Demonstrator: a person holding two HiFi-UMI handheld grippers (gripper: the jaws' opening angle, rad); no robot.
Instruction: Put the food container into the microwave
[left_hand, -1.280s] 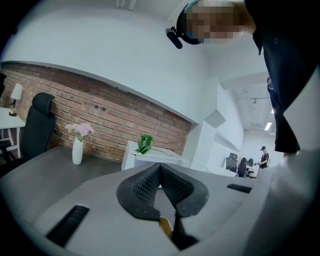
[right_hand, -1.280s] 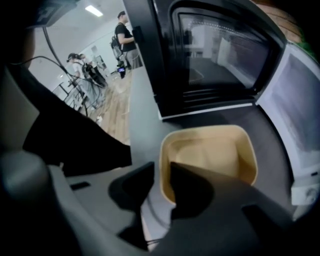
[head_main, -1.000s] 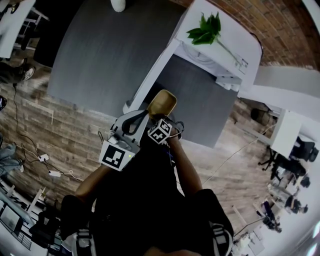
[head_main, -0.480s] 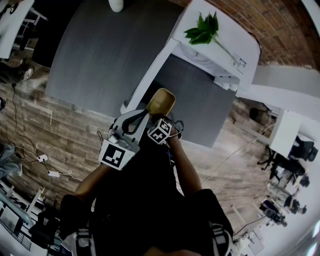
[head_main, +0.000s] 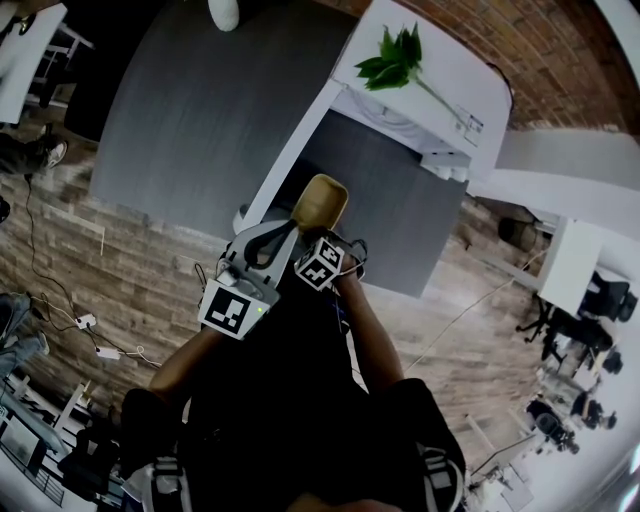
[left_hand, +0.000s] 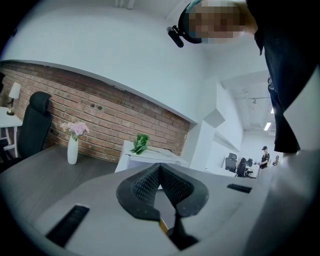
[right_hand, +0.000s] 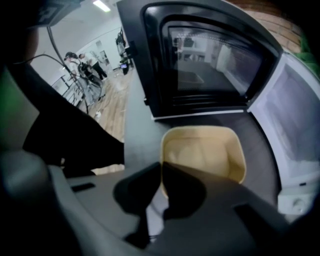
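A tan, empty food container (head_main: 320, 200) (right_hand: 205, 150) hangs over the grey tabletop (head_main: 200, 110), right in front of the white microwave (head_main: 430, 80). My right gripper (head_main: 315, 232) (right_hand: 161, 172) is shut on the container's near rim. The microwave's black glass door (right_hand: 200, 55) stands open, and its white cavity (right_hand: 295, 110) shows to the right of the container. My left gripper (head_main: 262, 245) (left_hand: 160, 167) is beside the right one, shut with nothing between its jaws, aimed up over the table towards the microwave (left_hand: 150, 157).
A green plant (head_main: 390, 60) (left_hand: 141, 143) lies on top of the microwave. A white vase (left_hand: 73, 150) with pink flowers stands on the table by the brick wall (left_hand: 100, 115), a black chair (left_hand: 32, 125) to its left. Cables (head_main: 90, 325) lie on the wooden floor.
Almost nothing: the head view has drifted slightly, and the container in the right gripper has edged a little towards the microwave. The left gripper keeps its place.
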